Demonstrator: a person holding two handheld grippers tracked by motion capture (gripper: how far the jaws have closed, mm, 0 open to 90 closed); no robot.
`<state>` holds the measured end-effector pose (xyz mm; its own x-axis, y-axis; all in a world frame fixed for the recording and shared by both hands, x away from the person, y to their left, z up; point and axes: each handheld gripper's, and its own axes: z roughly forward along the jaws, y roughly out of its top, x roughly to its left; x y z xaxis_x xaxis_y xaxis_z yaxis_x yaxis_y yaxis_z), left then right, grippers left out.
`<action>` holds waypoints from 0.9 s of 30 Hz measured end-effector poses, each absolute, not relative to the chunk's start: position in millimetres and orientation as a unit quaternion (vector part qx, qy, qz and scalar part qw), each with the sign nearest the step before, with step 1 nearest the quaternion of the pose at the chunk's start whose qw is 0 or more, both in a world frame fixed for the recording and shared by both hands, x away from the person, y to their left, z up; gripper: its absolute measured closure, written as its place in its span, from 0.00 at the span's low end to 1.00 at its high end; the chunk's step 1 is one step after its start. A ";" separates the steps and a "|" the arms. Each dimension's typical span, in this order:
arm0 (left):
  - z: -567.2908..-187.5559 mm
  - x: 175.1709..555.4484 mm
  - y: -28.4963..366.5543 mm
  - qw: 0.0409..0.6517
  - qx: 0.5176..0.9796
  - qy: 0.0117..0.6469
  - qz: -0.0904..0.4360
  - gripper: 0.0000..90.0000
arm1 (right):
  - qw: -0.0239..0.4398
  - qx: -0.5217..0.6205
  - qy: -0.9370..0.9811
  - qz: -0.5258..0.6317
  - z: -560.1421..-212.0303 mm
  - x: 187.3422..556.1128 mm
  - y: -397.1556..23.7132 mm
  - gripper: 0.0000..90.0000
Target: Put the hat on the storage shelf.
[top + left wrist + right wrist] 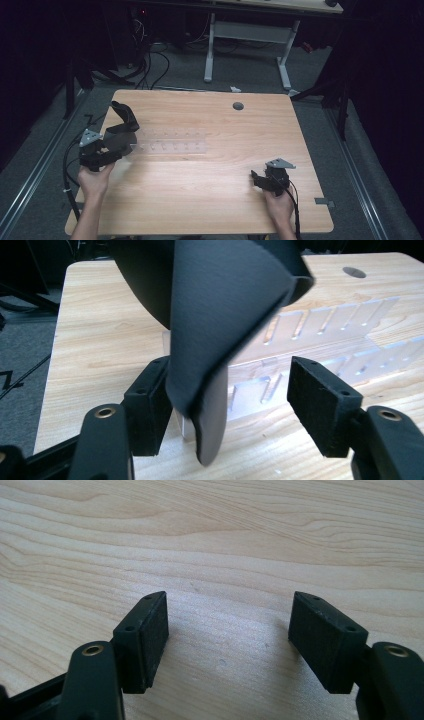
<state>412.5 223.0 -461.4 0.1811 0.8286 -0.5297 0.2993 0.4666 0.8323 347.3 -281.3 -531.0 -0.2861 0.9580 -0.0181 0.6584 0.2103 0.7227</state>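
High view, strap: a black strap [122, 131] lies curled over the left end of a clear slotted rack [172, 141], on the wooden surface [210, 200].
High view, left gripper: the left gripper [111, 148] sits just left of the rack, at the strap's near end.
High view, right gripper: the right gripper [261, 181] rests well right of the rack, with nothing near it.
Left gripper view, grip: jaws stand wide; the strap [220, 325] hangs between them, against the left pad, and the right pad is clear of it, so nothing is clamped.
Left gripper view, advice: I judge the strap just let go; draw the gripper straight back from the rack [320, 340] so the pad does not drag the strap off.
Right gripper view, state: jaws wide apart over bare surface [215, 540], holding nothing.
Right gripper view, advice: keep it parked away from the rack.
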 end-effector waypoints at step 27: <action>-455.0 354.4 224.3 0.634 0.452 0.597 0.194 0.41 | 0.241 0.545 0.740 0.311 -531.0 347.4 -281.2 0.36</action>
<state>354.4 224.3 -455.0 0.2129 0.7851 -0.5816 0.2931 0.5165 0.8045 347.4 -281.2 -531.0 -0.2889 0.9572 -0.0178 0.6571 0.2118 0.7235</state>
